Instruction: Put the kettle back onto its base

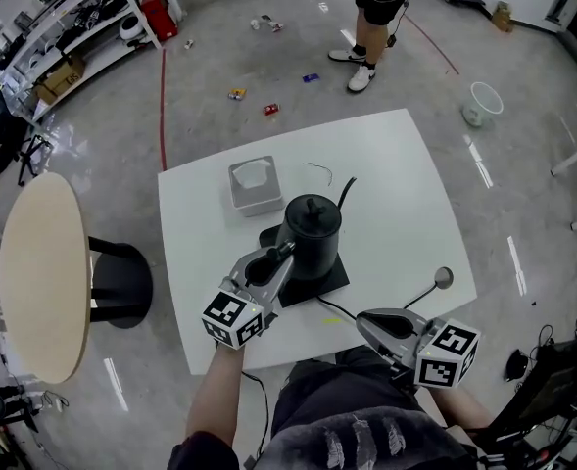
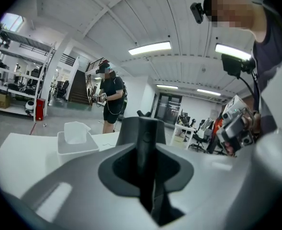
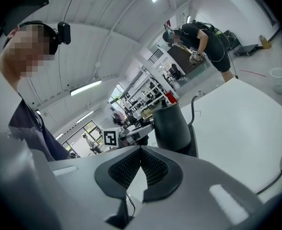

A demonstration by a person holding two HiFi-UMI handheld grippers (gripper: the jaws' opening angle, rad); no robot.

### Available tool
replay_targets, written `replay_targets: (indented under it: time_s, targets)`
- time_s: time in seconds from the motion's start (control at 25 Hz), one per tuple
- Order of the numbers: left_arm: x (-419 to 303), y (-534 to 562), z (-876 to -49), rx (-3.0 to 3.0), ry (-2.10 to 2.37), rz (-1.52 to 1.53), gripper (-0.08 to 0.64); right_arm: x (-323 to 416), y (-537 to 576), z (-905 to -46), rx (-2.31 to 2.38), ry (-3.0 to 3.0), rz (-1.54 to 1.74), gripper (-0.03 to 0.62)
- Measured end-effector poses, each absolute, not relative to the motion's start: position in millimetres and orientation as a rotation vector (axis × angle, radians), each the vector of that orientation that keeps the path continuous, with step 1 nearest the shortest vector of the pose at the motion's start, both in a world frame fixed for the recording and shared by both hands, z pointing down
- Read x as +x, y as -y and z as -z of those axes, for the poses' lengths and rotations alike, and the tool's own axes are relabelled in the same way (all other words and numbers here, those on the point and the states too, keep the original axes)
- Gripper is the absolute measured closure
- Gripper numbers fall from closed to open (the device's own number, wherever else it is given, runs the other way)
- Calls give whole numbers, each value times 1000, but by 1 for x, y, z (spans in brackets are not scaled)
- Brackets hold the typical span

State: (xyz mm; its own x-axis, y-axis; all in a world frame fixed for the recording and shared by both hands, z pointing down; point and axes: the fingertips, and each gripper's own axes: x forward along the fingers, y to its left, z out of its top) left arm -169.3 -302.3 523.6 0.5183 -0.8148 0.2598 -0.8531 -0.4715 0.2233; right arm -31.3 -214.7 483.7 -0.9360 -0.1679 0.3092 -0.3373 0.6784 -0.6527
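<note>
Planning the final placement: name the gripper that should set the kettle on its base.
Left. The left gripper clamps the kettle by its handle, right at the base; the right gripper is shut, empty, near the table edge.

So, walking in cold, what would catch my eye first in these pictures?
First, the black kettle in the middle of the white table, over its flat black base, with the left gripper clamped on its handle. Then the right gripper, shut and empty at the table's near edge, and a white tissue box just behind the kettle.
</note>
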Motion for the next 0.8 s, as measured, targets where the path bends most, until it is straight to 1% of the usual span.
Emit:
replay_targets:
  time_s: [0.24,0.44,0.64,0.8]
  targets:
    - [-164,289,-524,2477,1367,-158,480,-41,212,-481,374,2656,-1092,591]
    - [-159,276,-541,2458,1356,-285,477,-38,212,-481,358,2653,-1089,591]
    - [-156,276,-546,2443,1359,-317,477,-41,211,-482,335,2652,-1088,591]
    - [-158,266,-550,2479,1337,-402,476,-48,207,-481,339,2657,-1079,591]
